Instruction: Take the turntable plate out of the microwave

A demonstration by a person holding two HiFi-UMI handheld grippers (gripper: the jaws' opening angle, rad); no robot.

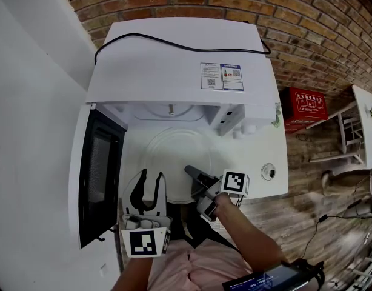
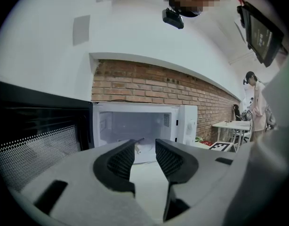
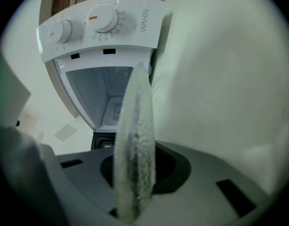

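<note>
Plate [image 1: 171, 153] is out in front of the microwave [image 1: 180, 59], over the table [image 1: 262, 153], with the right claw [image 1: 189, 171] clamped on just its rim. Smooth glass could probably slip and crack. Left claw [image 1: 152, 176] hangs apart, empty.

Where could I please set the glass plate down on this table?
Bare tabletop lies right of the plate, between the microwave front and the table edge, save a small round object. Left is crowded: the open door and left tool.
</note>
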